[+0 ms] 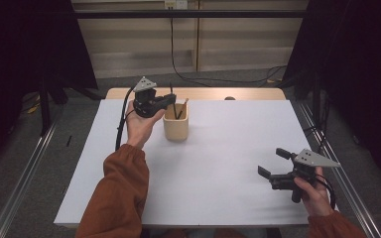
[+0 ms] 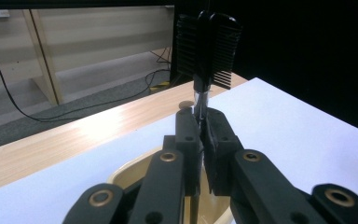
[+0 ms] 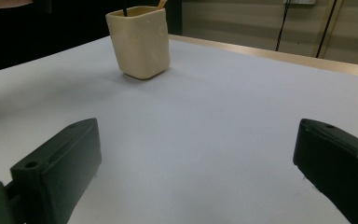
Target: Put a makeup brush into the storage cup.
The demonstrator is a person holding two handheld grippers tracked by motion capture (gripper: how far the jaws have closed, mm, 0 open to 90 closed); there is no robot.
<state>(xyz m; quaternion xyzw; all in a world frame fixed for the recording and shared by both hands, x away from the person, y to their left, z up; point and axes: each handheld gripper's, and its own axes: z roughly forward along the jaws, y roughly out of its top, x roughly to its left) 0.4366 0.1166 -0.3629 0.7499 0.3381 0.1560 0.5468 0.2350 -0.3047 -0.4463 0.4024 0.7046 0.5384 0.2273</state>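
I am holding the left gripper [image 1: 171, 100] clamped on a black pen [image 2: 201, 100], apparently a pen, directly above the beige cup [image 1: 175, 127]. I am keeping it vertical, clearing the rim. The right gripper [image 1: 274, 167] is idling wide, well apart on open white table [image 1: 228, 148].

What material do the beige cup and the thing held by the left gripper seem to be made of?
The cup looks like matte ceramic or moulded plastic: even cream colour, slightly uneven walls, soft rounded corners, no shine. The pen, clamped in the left gripper, looks like plastic: a clear, glossy barrel section under a black part. Its ridged black top also seems plastic, though I cannot tell for sure.
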